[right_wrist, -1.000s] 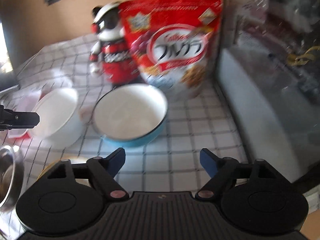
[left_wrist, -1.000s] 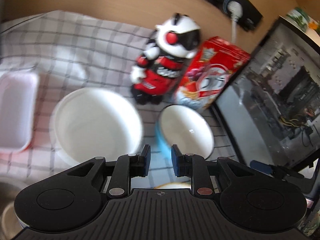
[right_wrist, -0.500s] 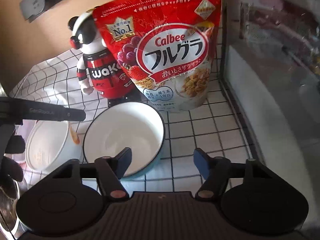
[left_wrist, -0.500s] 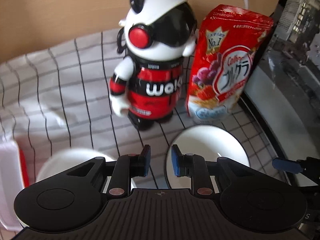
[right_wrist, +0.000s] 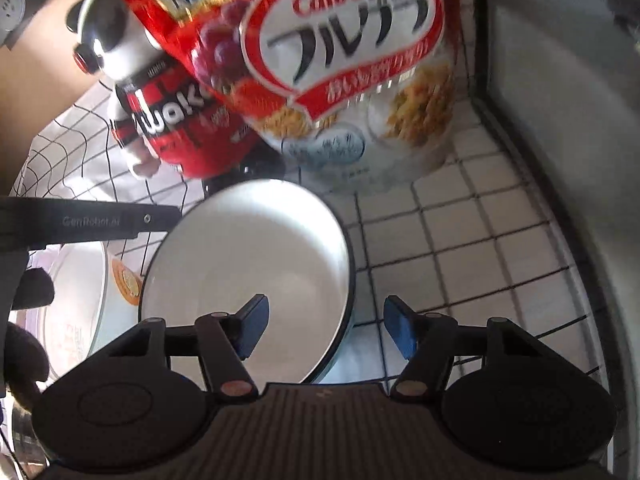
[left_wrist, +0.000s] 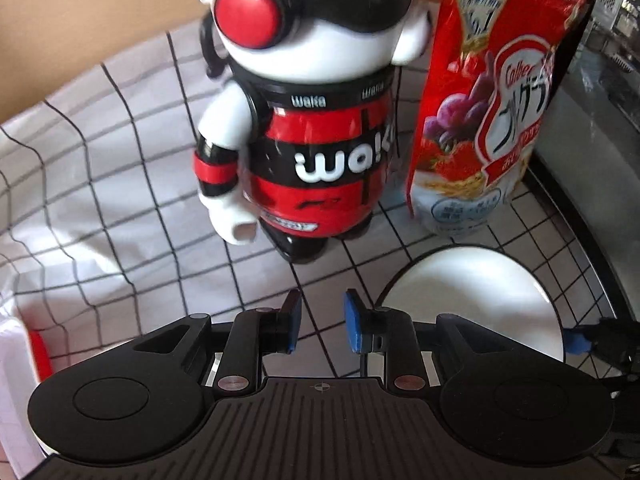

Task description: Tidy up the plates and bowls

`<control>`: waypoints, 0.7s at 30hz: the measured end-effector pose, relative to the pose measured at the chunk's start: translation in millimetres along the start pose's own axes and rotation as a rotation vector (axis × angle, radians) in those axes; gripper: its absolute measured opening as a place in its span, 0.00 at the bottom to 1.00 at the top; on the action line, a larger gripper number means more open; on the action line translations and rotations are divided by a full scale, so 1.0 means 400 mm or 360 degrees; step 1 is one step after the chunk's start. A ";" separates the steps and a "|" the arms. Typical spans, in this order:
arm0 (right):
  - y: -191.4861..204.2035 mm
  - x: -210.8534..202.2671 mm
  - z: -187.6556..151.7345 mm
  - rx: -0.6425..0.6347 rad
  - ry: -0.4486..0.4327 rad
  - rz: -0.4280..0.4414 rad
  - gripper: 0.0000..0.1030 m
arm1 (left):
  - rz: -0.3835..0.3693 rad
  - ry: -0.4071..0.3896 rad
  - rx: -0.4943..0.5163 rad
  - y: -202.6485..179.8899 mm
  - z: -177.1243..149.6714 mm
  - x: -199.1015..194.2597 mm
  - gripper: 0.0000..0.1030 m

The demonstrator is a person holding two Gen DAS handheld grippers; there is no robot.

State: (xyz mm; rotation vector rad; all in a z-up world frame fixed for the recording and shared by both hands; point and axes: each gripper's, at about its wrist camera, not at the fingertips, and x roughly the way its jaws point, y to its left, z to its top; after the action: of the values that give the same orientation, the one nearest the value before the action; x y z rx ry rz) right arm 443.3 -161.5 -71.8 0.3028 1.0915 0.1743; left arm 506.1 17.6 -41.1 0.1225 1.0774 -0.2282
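A blue bowl with a white inside sits on the checked cloth in front of the cereal bag; it also shows in the left wrist view at the lower right. My right gripper is open, its left finger over the bowl's inside and its right finger outside the rim, so the near rim lies between them. A larger white bowl sits left of the blue one, partly hidden by my left gripper's arm. My left gripper has a narrow gap between its pads and holds nothing, above the cloth left of the blue bowl.
A red, black and white robot toy and a red cereal bag stand just behind the bowls. A grey appliance wall closes the right side. A white and red container lies at the far left. A steel bowl edge shows lower left.
Both grippers moved forward and lower toward the toy and cereal bag. The right gripper's fingers now straddle the blue bowl's near rim. The white bowl slid out of the left view.
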 end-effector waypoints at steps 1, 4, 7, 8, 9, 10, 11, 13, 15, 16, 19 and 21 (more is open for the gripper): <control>0.000 0.008 -0.002 0.0004 0.0025 0.0026 0.54 | -0.0025 0.0028 -0.0015 0.003 0.000 0.009 0.22; -0.002 0.029 -0.005 0.0026 0.0087 0.0052 0.41 | -0.0064 0.0040 -0.0067 0.013 0.001 0.013 0.21; -0.009 0.027 -0.007 0.0020 0.0089 0.0044 0.32 | -0.0106 0.0060 -0.0092 0.015 0.000 0.011 0.14; -0.014 0.026 -0.008 0.0028 0.0097 0.0047 0.30 | -0.0116 0.0062 -0.0089 0.013 -0.001 0.009 0.13; -0.019 0.023 -0.009 0.0039 0.0104 0.0053 0.27 | -0.0127 0.0068 -0.0092 0.009 -0.001 0.006 0.10; -0.025 0.020 -0.010 0.0048 0.0109 0.0058 0.25 | -0.0142 0.0077 -0.0102 0.007 -0.003 0.005 0.06; -0.028 0.016 -0.013 0.0055 0.0111 0.0059 0.25 | -0.0166 0.0091 -0.0114 0.003 -0.005 0.005 0.04; -0.034 0.003 -0.023 0.0058 0.0112 0.0034 0.25 | -0.0204 0.0110 -0.0116 -0.006 -0.009 0.002 0.04; -0.047 -0.012 -0.038 0.0064 0.0110 0.0007 0.25 | -0.0256 0.0127 -0.0103 -0.022 -0.016 0.001 0.04; -0.058 -0.022 -0.046 0.0072 0.0109 0.0001 0.25 | -0.0287 0.0136 -0.0091 -0.031 -0.021 0.000 0.04; -0.086 -0.043 -0.066 0.0108 0.0104 -0.0013 0.25 | -0.0351 0.0147 -0.0029 -0.059 -0.033 -0.005 0.05; -0.097 -0.054 -0.074 0.0124 0.0088 -0.0014 0.25 | -0.0335 0.0107 0.0040 -0.077 -0.037 -0.018 0.05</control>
State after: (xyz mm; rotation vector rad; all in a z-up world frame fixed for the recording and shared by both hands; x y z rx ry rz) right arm 406.9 -199.8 -78.9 0.3649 1.1559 0.1333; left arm 482.5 -8.3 -41.3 0.0392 1.1553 -0.4295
